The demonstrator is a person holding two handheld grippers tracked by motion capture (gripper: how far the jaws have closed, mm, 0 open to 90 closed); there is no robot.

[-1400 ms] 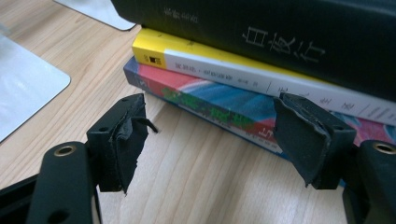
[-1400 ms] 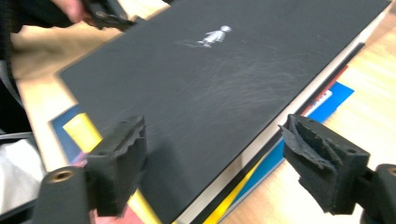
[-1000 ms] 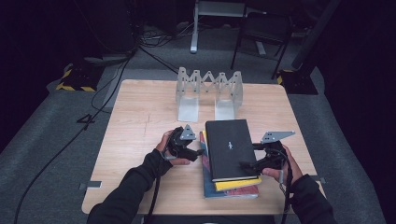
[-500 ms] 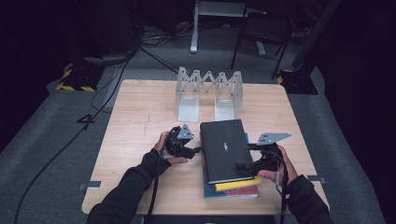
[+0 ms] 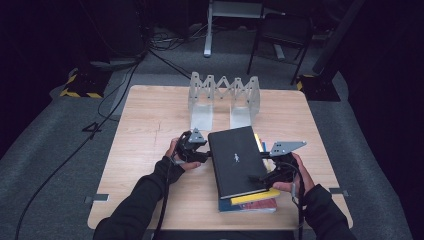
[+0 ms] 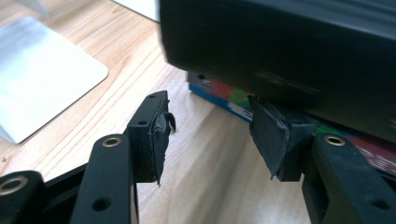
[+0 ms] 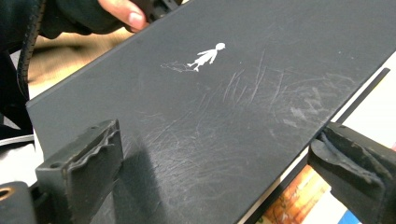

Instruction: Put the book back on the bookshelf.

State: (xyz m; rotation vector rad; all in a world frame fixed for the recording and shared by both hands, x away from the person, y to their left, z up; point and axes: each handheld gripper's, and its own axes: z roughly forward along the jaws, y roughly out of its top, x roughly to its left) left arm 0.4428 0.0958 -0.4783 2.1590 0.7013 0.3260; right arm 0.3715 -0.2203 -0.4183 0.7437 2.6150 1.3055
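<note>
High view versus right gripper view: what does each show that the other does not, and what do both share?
The high view gives the grey folding metal rack on the pale wooden table, the grey carpet floor, and the right hand. The right gripper view gives fine scratches on the black hardcover book's cover and the ridged pads of the right claw, open around its corner. Both share that book, its small white figure, and the coloured books beneath.
</note>
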